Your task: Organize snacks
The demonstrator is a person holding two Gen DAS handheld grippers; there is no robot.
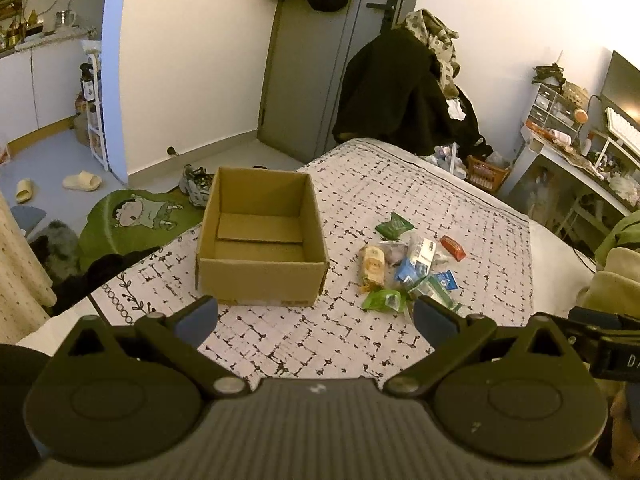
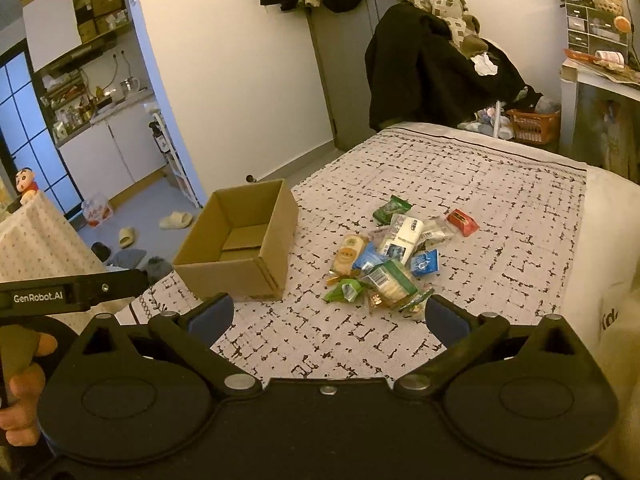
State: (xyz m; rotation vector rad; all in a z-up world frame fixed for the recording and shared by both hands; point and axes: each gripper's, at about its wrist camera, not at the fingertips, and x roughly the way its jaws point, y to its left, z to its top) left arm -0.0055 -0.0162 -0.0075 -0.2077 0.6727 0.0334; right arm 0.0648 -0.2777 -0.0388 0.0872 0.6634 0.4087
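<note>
Patterned white-and-black fabric covers the bed [image 1: 400, 184], the largest surface, extending ahead of both claws. The cardboard box [image 1: 260, 240] stands upright on it, open at the top, ahead and slightly left of the left claw [image 1: 316, 320] and ahead-left of the right claw [image 2: 328, 316]. Only the folded bottom flaps show inside the box; no packet lies in it. The snack pile [image 2: 388, 256] rests on the bed beside the box, apart from it, ahead-right of the left claw and directly ahead of the right claw. Within the pile: a white-and-blue carton-like pack [image 2: 402, 236], a tan biscuit packet [image 2: 348, 256], a dark green packet [image 2: 390, 209] at the far edge, a light green packet [image 2: 344, 291] at the near edge, and a red packet [image 2: 462, 222] set slightly apart, far right. Both claws have fingers spread wide, holding nothing, above the bed short of the pile.
</note>
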